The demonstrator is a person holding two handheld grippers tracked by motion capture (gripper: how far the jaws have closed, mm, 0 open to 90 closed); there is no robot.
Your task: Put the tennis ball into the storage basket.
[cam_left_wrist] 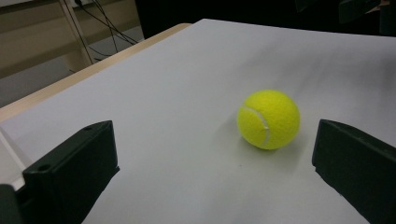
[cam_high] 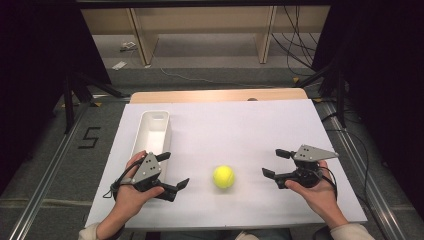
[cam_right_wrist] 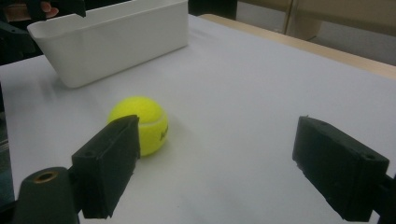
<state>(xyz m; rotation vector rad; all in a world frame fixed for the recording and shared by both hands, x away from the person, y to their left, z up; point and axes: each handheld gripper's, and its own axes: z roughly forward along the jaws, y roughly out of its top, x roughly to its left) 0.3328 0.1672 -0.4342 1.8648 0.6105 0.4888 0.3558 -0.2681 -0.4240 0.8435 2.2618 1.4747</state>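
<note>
High view: a fuzzy yellow-green tennis ball (cam_high: 223,176) rests on the white table surface (cam_high: 235,130), near the front edge, between the two grippers and touching neither. Being round, it has no long axis; in the left gripper view its white seam (cam_left_wrist: 259,122) faces the camera. Nothing lies between the ball and either gripper. The left gripper (cam_high: 173,171) and right gripper (cam_high: 276,163) both have jaws spread wide, holding nothing. A long white plastic bin (cam_high: 151,131) stands at far left, its length running away from the person.
</note>
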